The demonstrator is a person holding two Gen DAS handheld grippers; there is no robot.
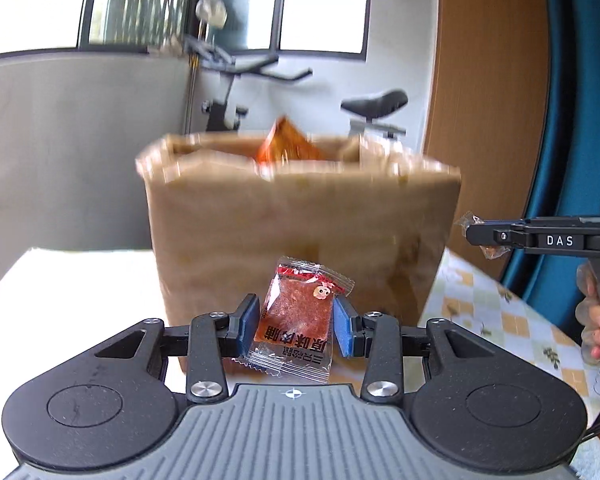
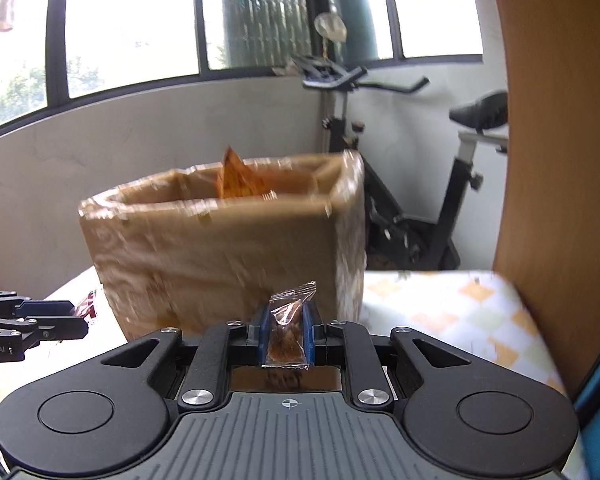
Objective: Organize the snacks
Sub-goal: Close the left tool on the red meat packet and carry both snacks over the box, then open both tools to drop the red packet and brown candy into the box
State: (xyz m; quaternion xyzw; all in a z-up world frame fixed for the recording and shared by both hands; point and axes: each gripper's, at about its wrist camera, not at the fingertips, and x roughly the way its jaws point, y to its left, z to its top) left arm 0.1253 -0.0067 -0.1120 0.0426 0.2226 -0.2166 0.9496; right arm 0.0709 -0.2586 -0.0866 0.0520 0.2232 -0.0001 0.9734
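Left gripper (image 1: 296,320) clamped on red snack packet (image 1: 300,312), blue pads (image 1: 249,322) pressing both sides, packet upright. Right gripper (image 2: 287,330) clamped on small clear-wrapped brown snack (image 2: 286,338), jaws narrow. Both held in front of brown box (image 1: 300,232) on table (image 1: 500,312) with checked cloth. Orange packet (image 1: 288,146) poking out of box top. Exercise bike (image 2: 420,152) behind.
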